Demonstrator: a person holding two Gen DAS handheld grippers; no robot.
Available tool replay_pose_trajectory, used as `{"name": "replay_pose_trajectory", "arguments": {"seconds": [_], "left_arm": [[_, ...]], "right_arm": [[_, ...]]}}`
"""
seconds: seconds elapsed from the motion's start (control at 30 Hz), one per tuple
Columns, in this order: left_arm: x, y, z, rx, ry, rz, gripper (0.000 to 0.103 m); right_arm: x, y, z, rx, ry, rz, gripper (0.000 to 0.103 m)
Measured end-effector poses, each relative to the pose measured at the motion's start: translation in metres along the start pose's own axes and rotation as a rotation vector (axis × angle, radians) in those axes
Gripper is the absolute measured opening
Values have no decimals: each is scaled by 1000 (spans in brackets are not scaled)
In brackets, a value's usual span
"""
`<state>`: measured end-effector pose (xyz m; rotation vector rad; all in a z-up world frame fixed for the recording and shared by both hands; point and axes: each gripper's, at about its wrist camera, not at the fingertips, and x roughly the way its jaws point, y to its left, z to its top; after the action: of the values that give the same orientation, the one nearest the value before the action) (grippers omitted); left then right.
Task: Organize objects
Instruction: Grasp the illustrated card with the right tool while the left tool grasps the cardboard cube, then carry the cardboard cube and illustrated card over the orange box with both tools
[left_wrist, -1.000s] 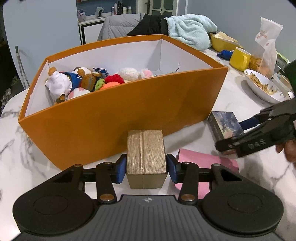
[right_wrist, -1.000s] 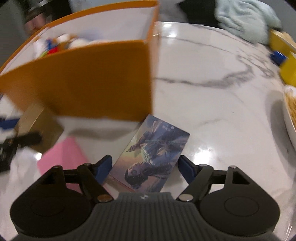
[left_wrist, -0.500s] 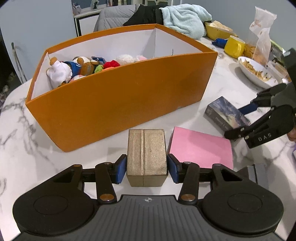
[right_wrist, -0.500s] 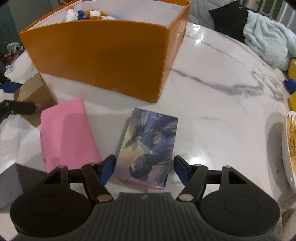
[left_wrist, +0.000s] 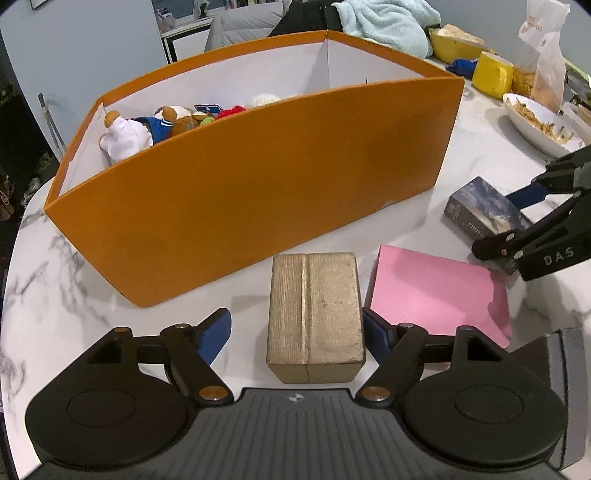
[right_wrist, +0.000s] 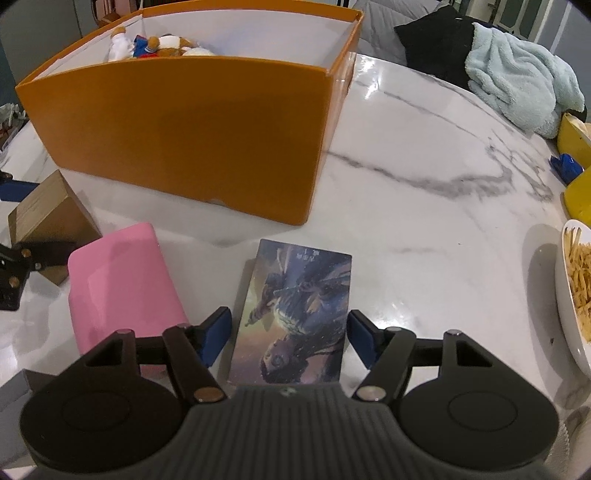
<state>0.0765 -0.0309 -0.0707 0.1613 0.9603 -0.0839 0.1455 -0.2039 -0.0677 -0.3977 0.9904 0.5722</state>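
The marble table (right_wrist: 424, 206) fills both views. The orange box (left_wrist: 258, 192) sits mid-frame, toys (left_wrist: 147, 127) in its upper-left corner. Lower right lies the pink pad (left_wrist: 436, 291). The gold block (left_wrist: 314, 314) sits between the left gripper (left_wrist: 295, 334)'s wide-spread fingers; the card box (right_wrist: 295, 310) between the right gripper (right_wrist: 290, 334)'s, also wide.

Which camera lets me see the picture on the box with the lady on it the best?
The right wrist camera. The picture box lies flat between that gripper's open jaws, its whole cover facing up. The left wrist camera only shows it small, off to the side, with the right gripper covering part of it.
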Motion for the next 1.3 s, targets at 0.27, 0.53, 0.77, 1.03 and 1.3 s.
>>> {"name": "replay_pose_trajectory", "arguments": {"seconds": [0.27,0.53,0.77,1.03,1.3], "left_arm": [[6,-8,-4,50,30,4,74],[2,-15,-5,83,24,-22,55],[-8,-14,-2,89,-5,-32,54],[-29,-16,2,105,-61,-39,54],[-66,-16,14,107,-162,-82,54]], "right_arm": [[4,1,3,3,-9,12,61],[3,1,3,-16,-7,17,60],[-6,1,1,-52,-16,4,60],[-32,-4,7,-42,-72,11,60],[-76,-1,19,-27,-175,98,60]]}}
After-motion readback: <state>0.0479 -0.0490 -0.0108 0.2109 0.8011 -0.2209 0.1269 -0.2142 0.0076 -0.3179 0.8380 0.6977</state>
